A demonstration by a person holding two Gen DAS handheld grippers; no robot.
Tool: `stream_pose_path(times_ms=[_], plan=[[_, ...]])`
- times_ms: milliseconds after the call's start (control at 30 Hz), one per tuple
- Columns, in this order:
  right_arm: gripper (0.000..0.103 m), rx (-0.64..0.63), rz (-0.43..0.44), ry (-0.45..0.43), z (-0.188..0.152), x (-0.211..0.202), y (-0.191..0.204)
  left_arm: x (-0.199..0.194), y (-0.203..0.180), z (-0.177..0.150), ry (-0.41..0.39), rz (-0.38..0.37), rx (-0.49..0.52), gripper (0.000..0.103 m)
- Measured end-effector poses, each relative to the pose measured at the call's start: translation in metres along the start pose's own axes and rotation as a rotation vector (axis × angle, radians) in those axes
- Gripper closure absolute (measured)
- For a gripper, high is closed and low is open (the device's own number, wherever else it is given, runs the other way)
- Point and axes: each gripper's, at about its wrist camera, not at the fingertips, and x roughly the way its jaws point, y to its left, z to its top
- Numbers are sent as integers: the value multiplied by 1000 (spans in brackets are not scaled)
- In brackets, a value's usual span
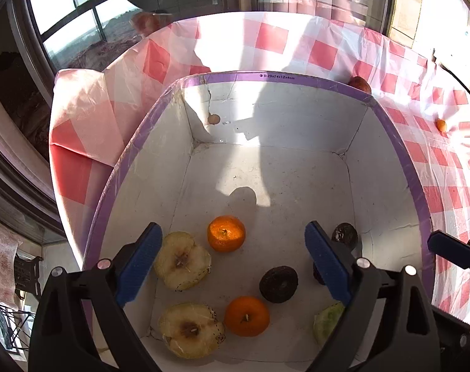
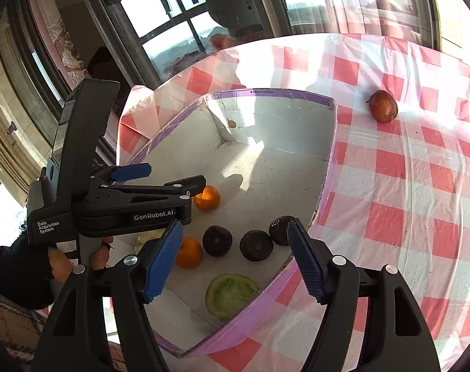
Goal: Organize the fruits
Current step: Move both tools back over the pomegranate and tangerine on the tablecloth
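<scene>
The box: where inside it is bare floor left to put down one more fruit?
The far half of the box floor is bare, between the far wall and the upper orange. The near half is crowded: apple halves left, oranges middle, dark fruits and a green half right.

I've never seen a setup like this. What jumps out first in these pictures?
A white box with a purple rim sits on a red-and-white checked tablecloth, holding apple halves, two tangerines, dark round fruits and a green cut fruit. The left gripper hovers above them, blue-padded jaws open. A brown fruit lies outside on the cloth.
</scene>
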Motion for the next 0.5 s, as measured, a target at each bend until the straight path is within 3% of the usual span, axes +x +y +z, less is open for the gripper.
stream_pose_path(times_ms=[100,233,333,500], plan=[[26,37,56,-26,5,-12,-13,-11,-10,13,-71,69,0,6],[25,114,28,-37,7,-26,-45,-24,-24,31,-145,116,-27,2],[25,171,-76,-8,3,-30,-78,-27,-45,43,-155,90,-8,2],[24,264,-220,59,-15,-35,-137,-33,-102,54,-169,-21,69,2]])
